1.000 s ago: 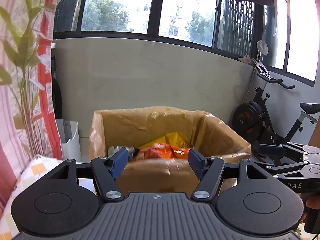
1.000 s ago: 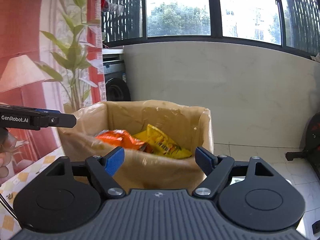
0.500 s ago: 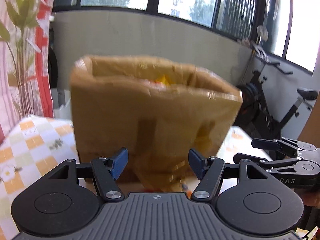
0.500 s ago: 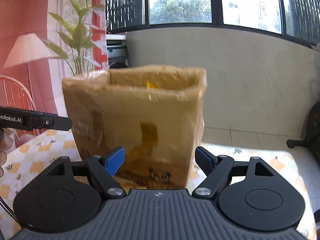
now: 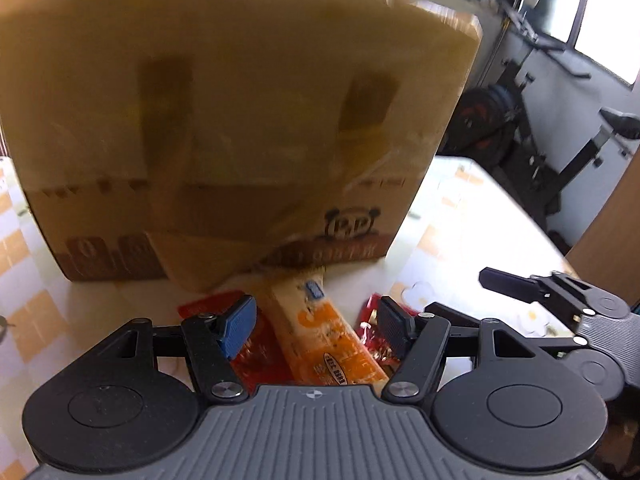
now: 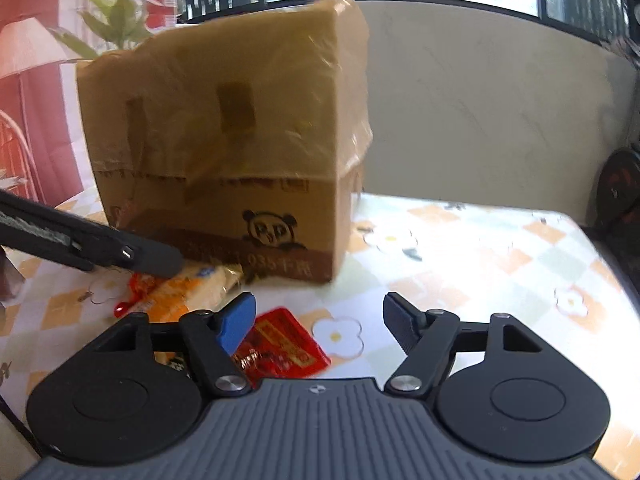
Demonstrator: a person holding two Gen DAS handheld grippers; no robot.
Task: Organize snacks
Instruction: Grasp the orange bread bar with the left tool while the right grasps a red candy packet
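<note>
On the checkered tablecloth (image 6: 500,264), a tall cardboard box (image 5: 240,120) stands with snack packets lying at its near base. Left gripper (image 5: 316,322) hangs parted over an orange snack packet (image 5: 332,352), pads not touching it. Right gripper (image 6: 320,320), jaws closing, has only tablecloth between them; a red snack packet (image 6: 286,346) lies beside its blue pad.

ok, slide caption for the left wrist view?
Left gripper open above an orange snack packet before a cardboard box.
</note>
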